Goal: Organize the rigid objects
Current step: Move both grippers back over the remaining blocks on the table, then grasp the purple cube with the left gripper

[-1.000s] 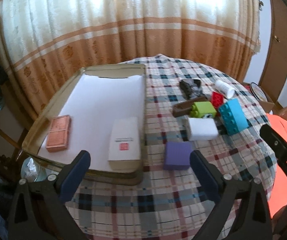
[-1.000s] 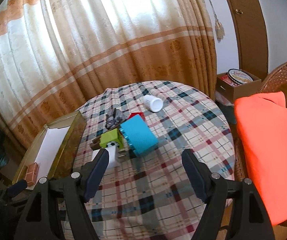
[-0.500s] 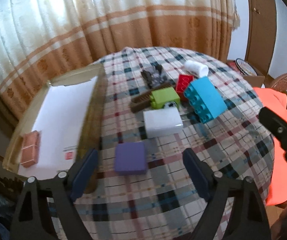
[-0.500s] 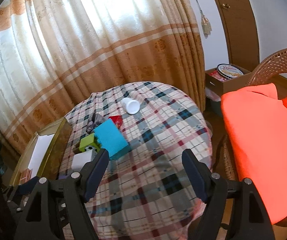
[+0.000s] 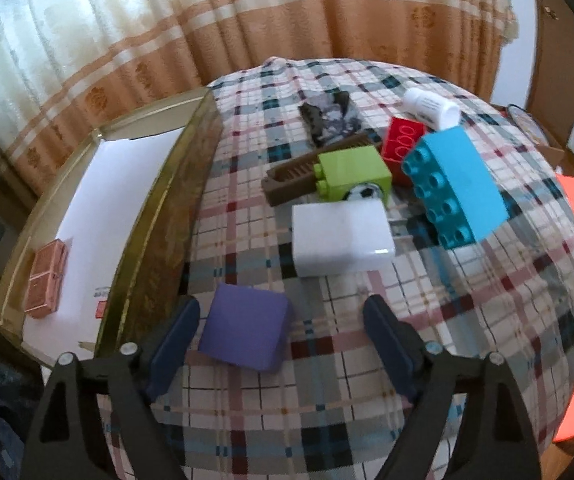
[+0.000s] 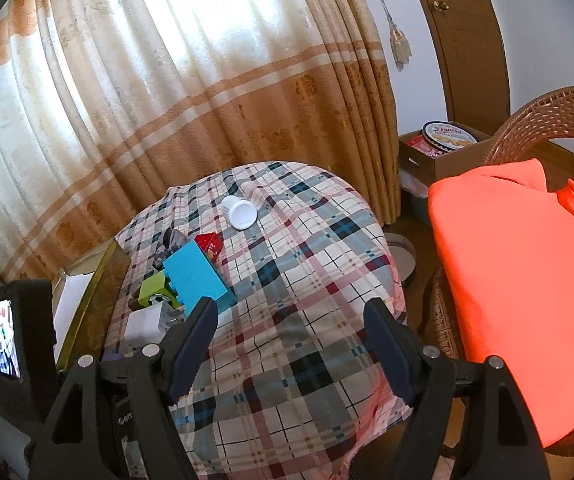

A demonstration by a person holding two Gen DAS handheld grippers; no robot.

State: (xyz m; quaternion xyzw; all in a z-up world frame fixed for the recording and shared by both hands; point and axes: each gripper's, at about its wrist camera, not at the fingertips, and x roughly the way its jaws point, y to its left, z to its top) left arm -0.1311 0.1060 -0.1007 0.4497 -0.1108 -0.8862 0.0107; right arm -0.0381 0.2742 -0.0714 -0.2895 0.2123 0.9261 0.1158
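My left gripper (image 5: 283, 320) is open, low over the plaid table (image 5: 327, 384), with a purple block (image 5: 245, 330) between its fingers, nearer the left one. Behind it lie a white charger (image 5: 341, 240), a green brick (image 5: 353, 174), a brown comb (image 5: 311, 168), a blue brick (image 5: 455, 186), a red brick (image 5: 403, 142), a white bottle (image 5: 431, 109) and a dark clip (image 5: 329, 120). A gold tray (image 5: 163, 216) at the left holds a copper box (image 5: 45, 280). My right gripper (image 6: 291, 326) is open and empty, above the table's right side.
An orange cushion (image 6: 527, 280) lies on a wicker chair (image 6: 547, 116) right of the table. A cardboard box with a biscuit tin (image 6: 449, 136) stands behind it. Curtains (image 6: 207, 80) hang behind the table. The left gripper's body (image 6: 11, 344) shows at the lower left of the right wrist view.
My left gripper has moved right from the tray and down toward the purple block, which now sits between its fingers. My right gripper has drawn back and swung right.
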